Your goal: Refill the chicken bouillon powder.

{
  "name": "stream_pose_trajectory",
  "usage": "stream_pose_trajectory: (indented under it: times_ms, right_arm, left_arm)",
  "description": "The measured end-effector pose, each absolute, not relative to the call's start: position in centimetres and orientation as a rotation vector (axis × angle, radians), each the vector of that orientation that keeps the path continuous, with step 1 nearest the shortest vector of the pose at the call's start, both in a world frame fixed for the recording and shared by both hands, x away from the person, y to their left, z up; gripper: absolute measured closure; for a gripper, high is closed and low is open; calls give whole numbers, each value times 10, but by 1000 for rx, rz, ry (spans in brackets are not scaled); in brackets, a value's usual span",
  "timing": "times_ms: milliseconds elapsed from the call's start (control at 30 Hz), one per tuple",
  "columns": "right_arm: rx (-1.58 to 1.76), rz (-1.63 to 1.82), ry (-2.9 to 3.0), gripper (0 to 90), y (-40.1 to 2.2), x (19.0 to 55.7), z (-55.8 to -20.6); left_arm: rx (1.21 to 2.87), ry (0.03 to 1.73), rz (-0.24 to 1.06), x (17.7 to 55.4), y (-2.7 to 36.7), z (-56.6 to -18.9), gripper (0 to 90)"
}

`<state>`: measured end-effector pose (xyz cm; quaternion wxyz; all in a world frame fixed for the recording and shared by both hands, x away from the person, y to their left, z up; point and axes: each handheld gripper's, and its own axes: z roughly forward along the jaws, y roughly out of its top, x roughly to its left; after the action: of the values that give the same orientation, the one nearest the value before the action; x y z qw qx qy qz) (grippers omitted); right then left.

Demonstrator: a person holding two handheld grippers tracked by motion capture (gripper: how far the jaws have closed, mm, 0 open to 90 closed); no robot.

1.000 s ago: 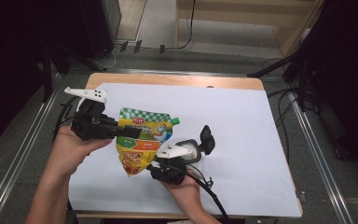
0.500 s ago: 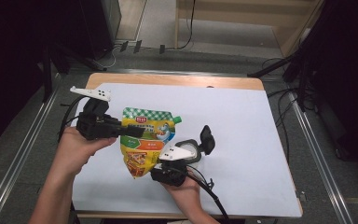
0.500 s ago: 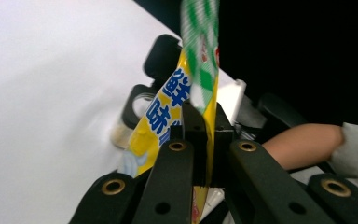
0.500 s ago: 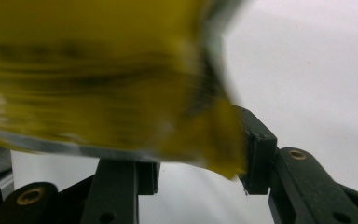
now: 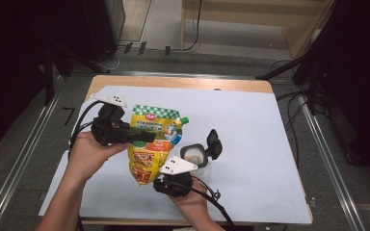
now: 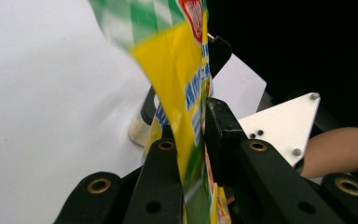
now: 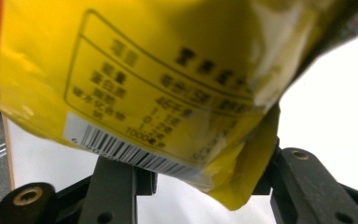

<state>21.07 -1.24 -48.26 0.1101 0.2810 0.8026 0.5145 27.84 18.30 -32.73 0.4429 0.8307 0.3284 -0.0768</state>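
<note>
A yellow and green spouted pouch (image 5: 154, 139) is held up over the white table cover. My left gripper (image 5: 147, 136) is shut on its left edge, and the left gripper view shows the pouch (image 6: 182, 60) pinched flat between the two jaws of that gripper (image 6: 204, 126). My right gripper (image 5: 166, 179) sits under the pouch's bottom end. In the right gripper view the barcode end of the pouch (image 7: 168, 70) lies over the wide-apart jaws of this gripper (image 7: 200, 175). The pouch's green cap (image 5: 184, 120) points right.
A small round cup (image 5: 194, 155) with its black flip lid (image 5: 214, 143) open stands just right of the pouch, close to the right gripper's grey plate (image 5: 178, 166). The white cover (image 5: 260, 144) stretches bare to the right. Wooden table edge (image 5: 183, 83) at the back.
Both grippers and the pouch have drifted slightly to the right, toward the open cup. The grip on the pouch looks the same.
</note>
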Motion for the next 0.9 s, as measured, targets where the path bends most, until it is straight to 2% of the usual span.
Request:
stream_pose_trajectory:
  times_ms: [267, 900]
  right_arm:
    - [724, 1504, 2378, 549, -9, 202, -478]
    - [742, 1516, 2472, 546, -6, 193, -475]
  left_arm:
    - [2113, 833, -174, 281, 167, -336, 820]
    - [2193, 836, -189, 285, 147, -350, 814]
